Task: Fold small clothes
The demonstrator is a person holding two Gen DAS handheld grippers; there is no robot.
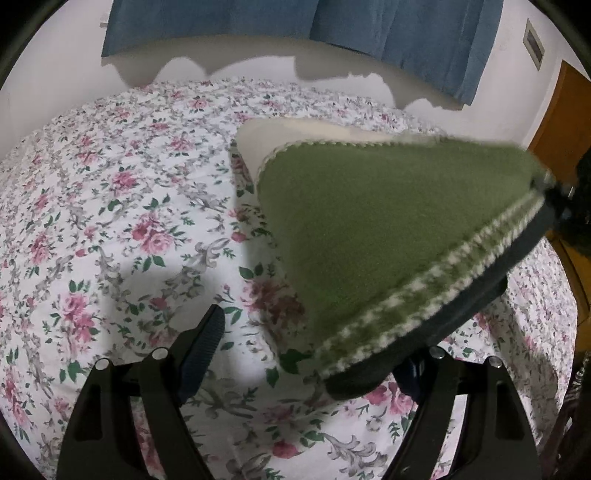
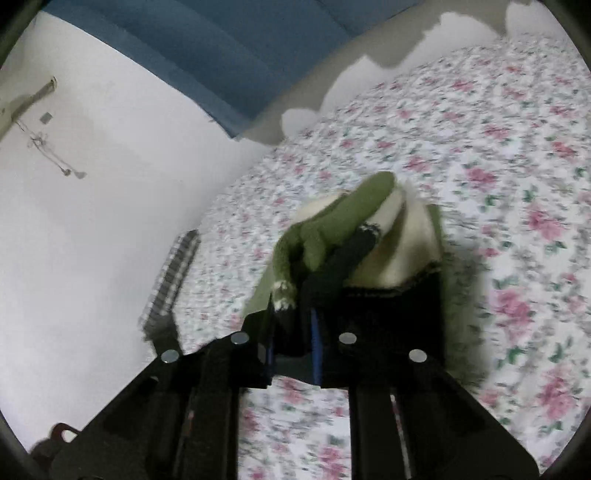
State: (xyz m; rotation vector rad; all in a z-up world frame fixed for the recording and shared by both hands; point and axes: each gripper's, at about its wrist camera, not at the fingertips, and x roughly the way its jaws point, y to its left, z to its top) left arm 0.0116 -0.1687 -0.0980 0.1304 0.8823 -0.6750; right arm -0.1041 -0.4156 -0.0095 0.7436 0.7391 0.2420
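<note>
A small knitted garment, green with a cream part and a dark hem edged in green-white check, hangs lifted above the floral bedsheet. My left gripper is open; its left finger is bare and the right finger is hidden behind the garment's dark hem. In the right wrist view my right gripper is shut on the bunched garment, its green, cream and dark folds rising from between the fingers.
The bed meets a white wall with peeling paint; a blue curtain hangs behind. A wooden door stands at the right. A checked dark item lies at the bed's edge by the wall.
</note>
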